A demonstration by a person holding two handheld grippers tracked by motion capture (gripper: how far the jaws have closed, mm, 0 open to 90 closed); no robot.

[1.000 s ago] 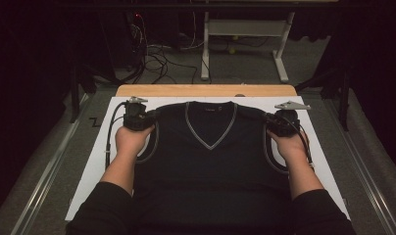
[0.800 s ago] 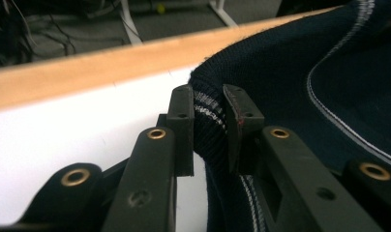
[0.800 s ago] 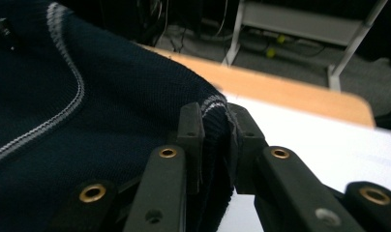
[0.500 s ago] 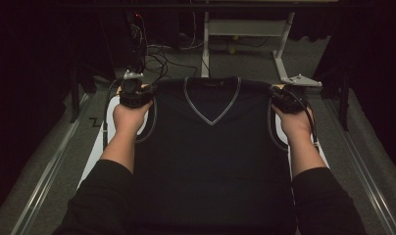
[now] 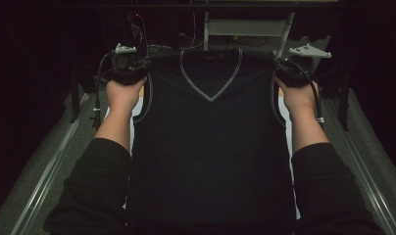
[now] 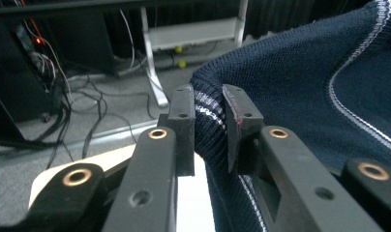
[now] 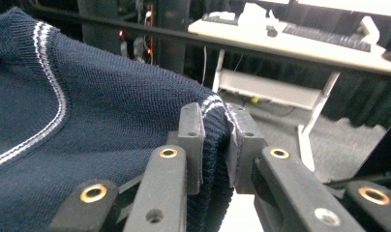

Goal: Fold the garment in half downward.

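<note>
The hem end of the navy sleeveless sweater [image 5: 210,156] lies nearest the person, between the 2 forearms, over the white-topped desk [image 5: 283,111]. Farther up, each hand grips 1 tool at a shoulder. The left gripper [image 6: 209,126] has its fingers [image 6: 184,121] pinching the ribbed, white-striped armhole edge; the right gripper [image 7: 216,145] pinches the opposite shoulder edge likewise. The V-neck collar [image 5: 210,78] sits between them, raised toward the far end. Judged step: lifting the garment by both shoulders. The next move probably calls for equal height and tension on both sides, so the knit hangs straight.
</note>
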